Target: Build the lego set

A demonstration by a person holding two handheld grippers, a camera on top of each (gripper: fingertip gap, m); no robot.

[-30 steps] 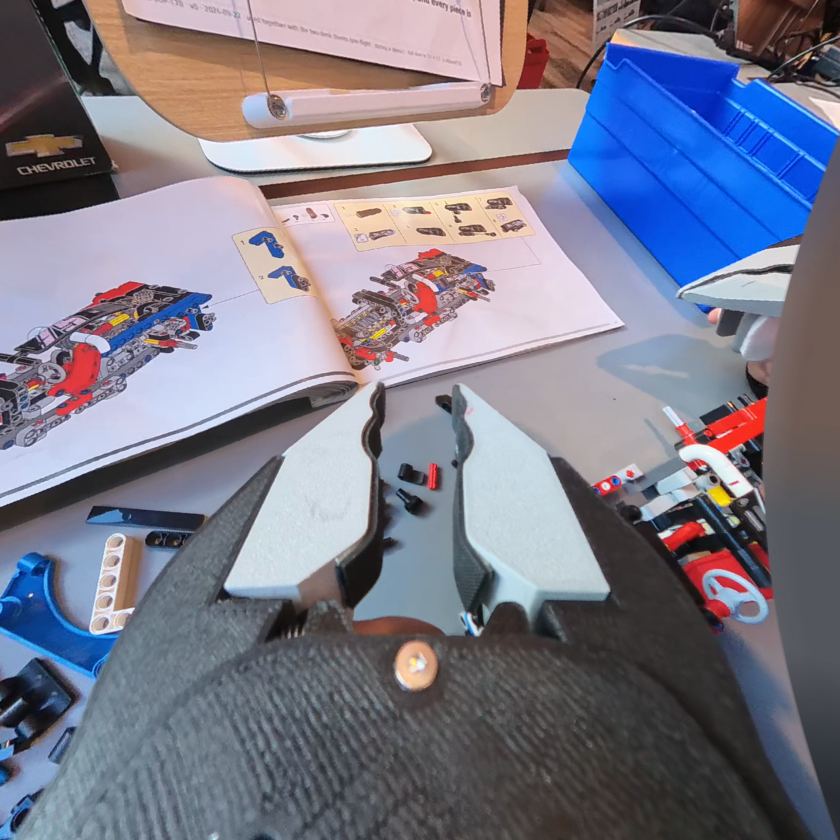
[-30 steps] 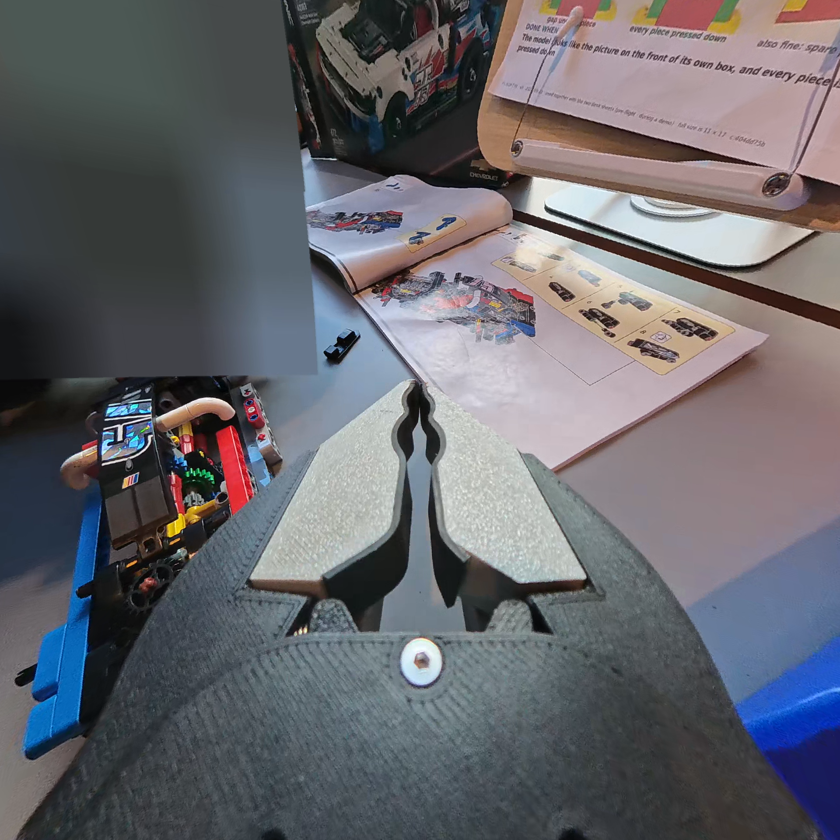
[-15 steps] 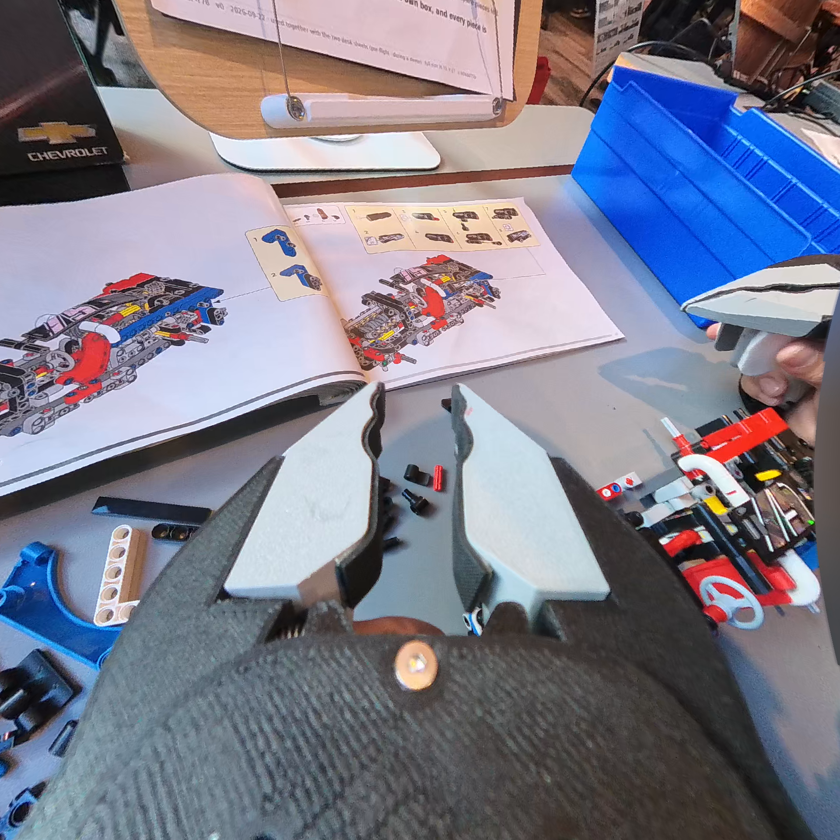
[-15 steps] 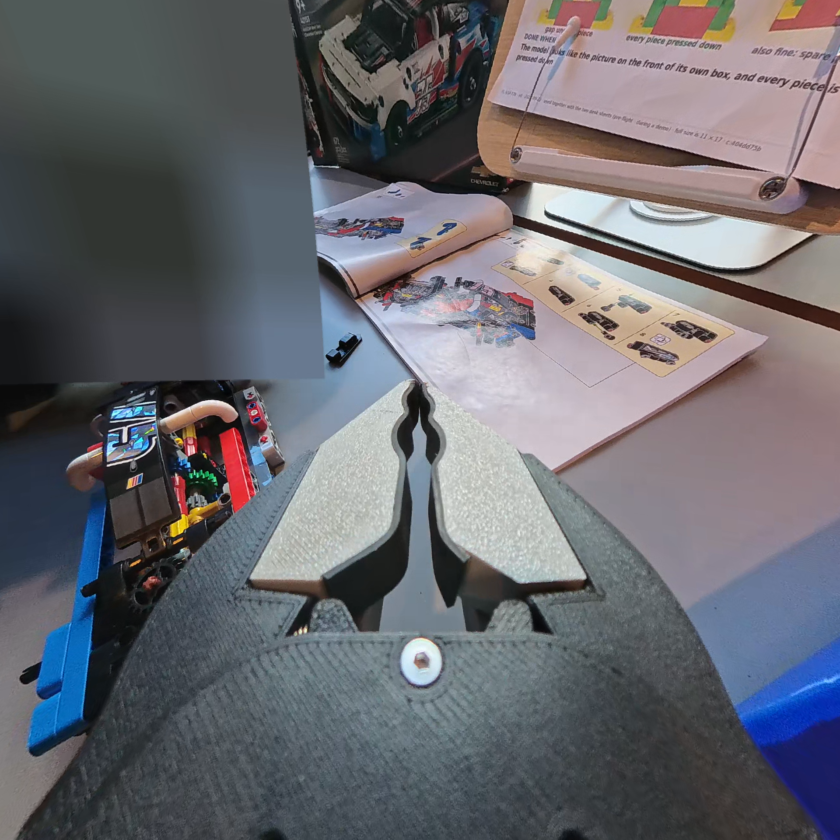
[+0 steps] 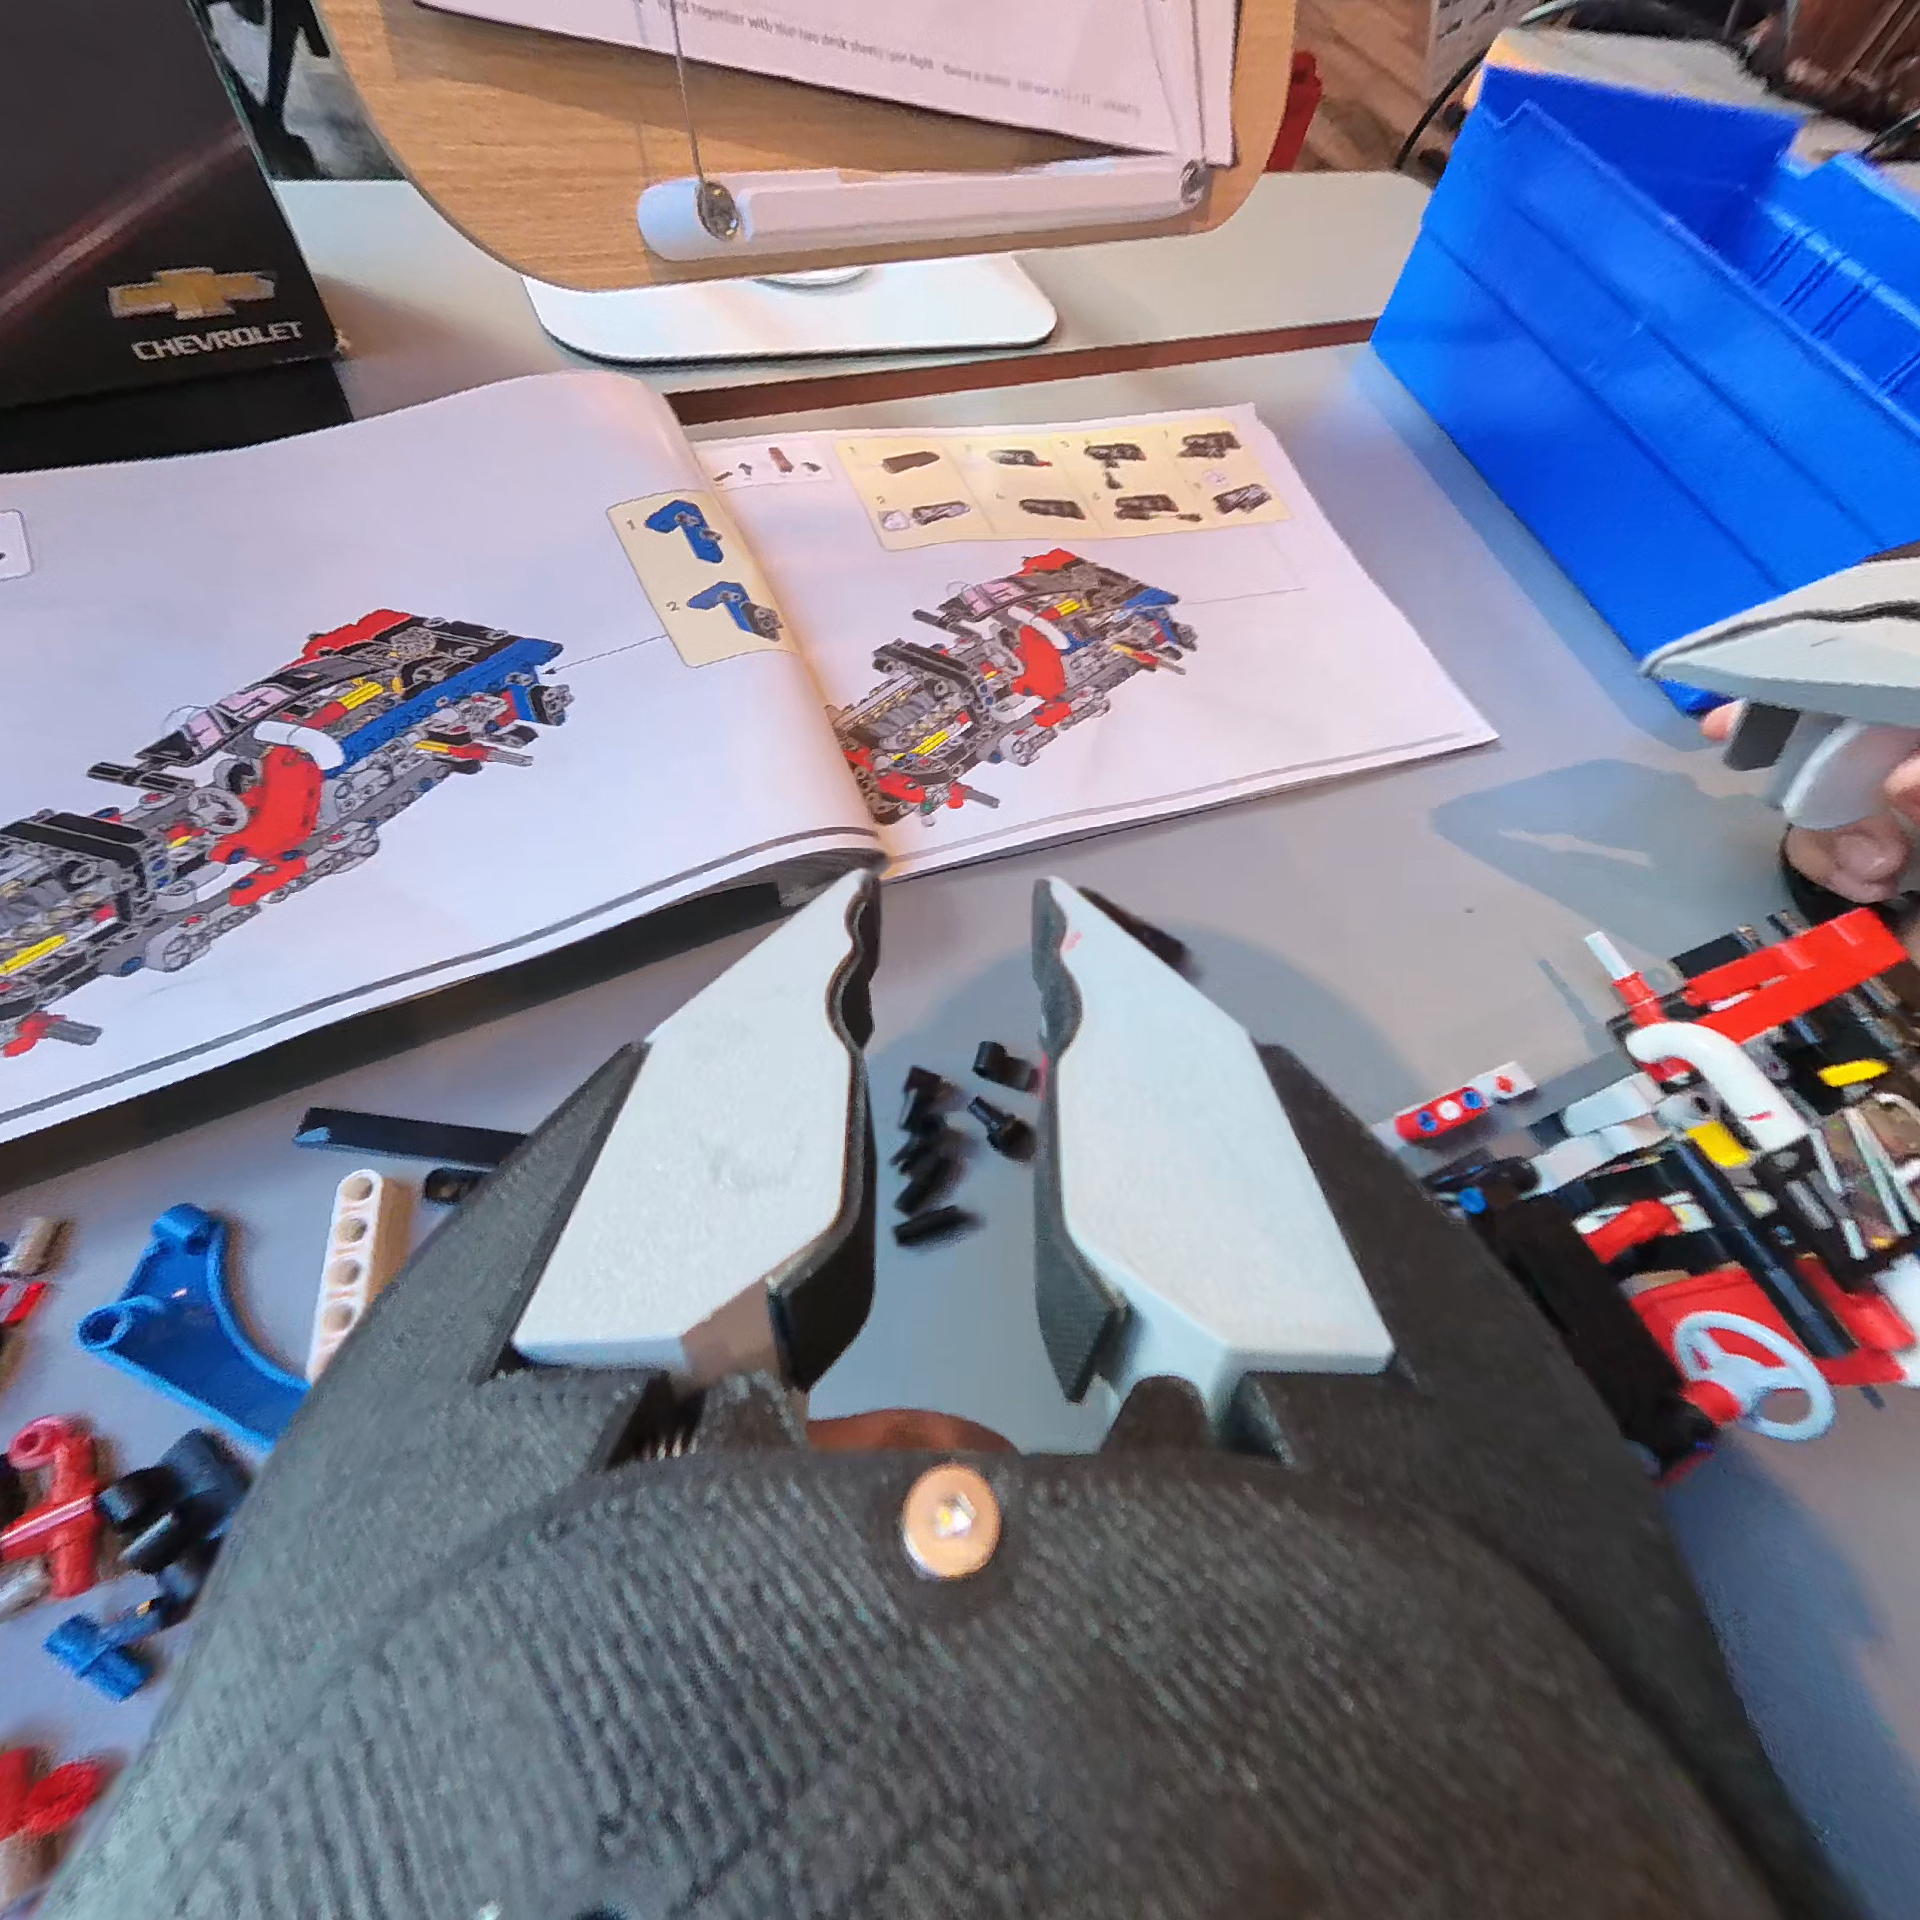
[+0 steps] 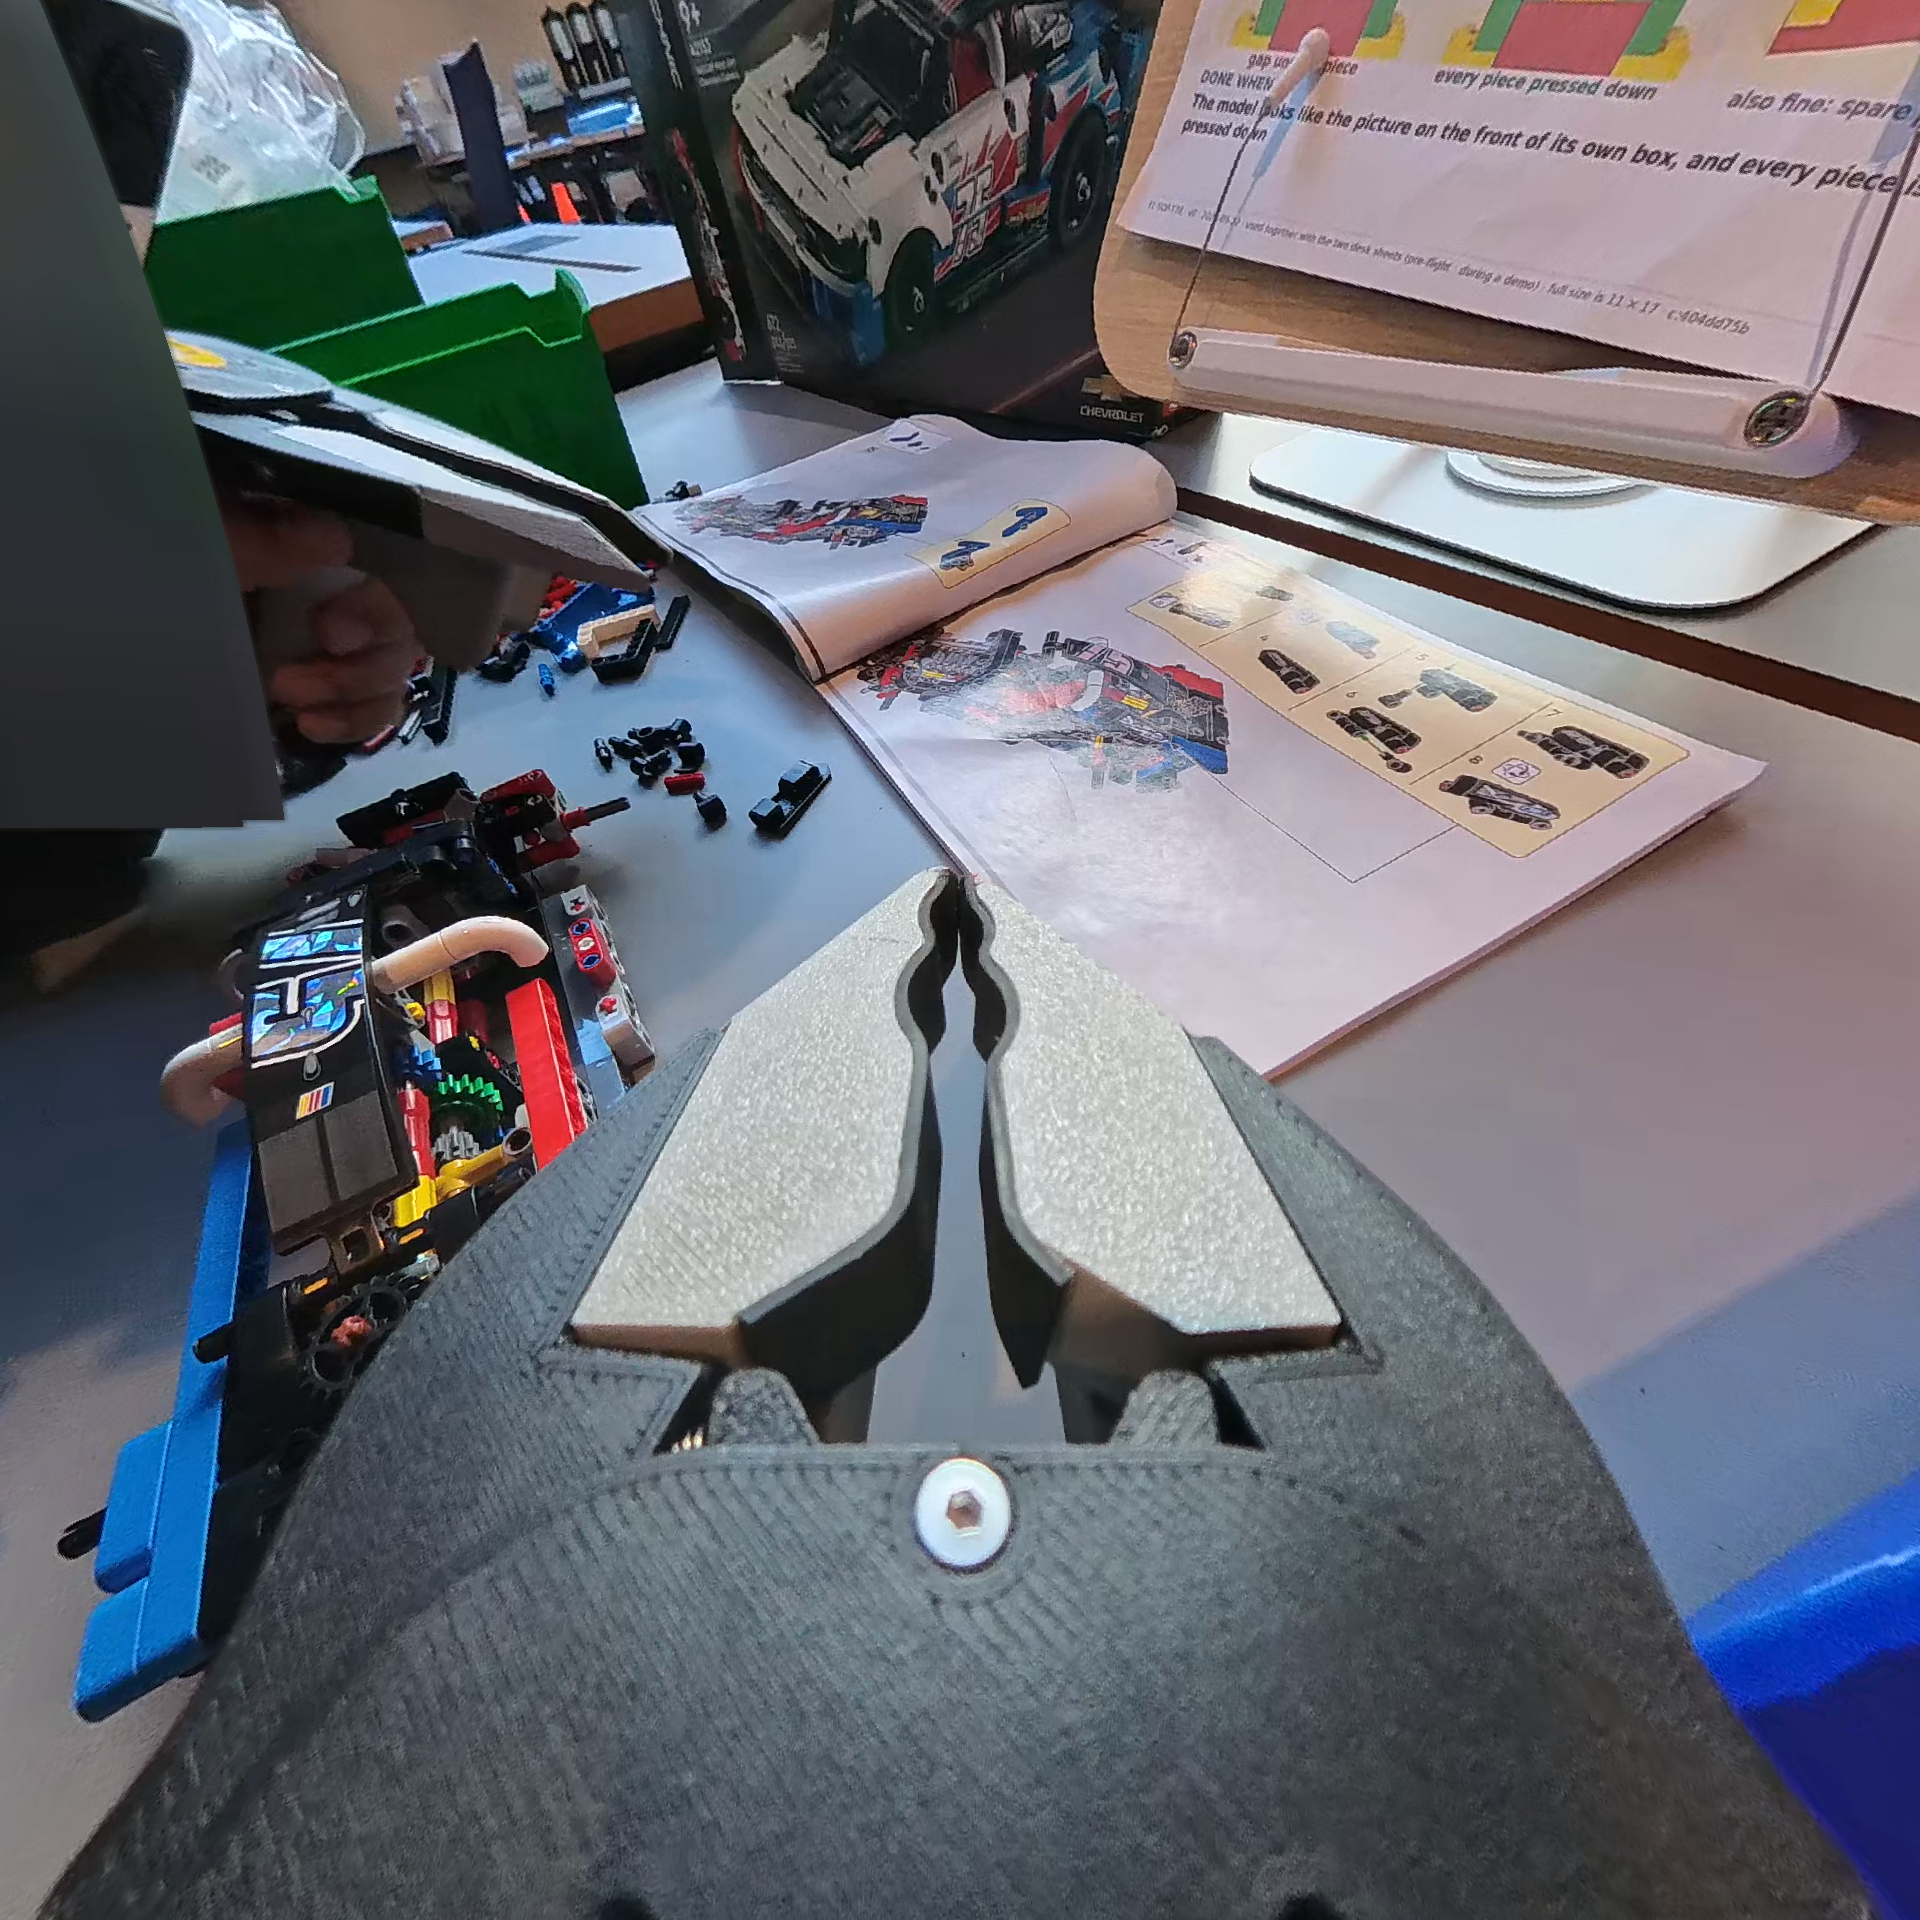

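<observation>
Below your left gripper (image 5: 951, 914), jaws apart, small black pins (image 5: 935, 1153) dot the grey table (image 5: 1455, 935), the half-built lego car (image 6: 405, 1060) beside your empty right gripper (image 6: 956, 894), its jaws together, near the open instruction booklet (image 6: 1195, 727).

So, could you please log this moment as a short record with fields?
left tongs: open, empty, above the small black pins
right tongs: shut, empty, tips over the near edge of the instruction booklet
model: part-built car on the grey table, left of the right tongs
loose parts: blue curved piece, white beam
bins: blue bin, green bin
</observation>
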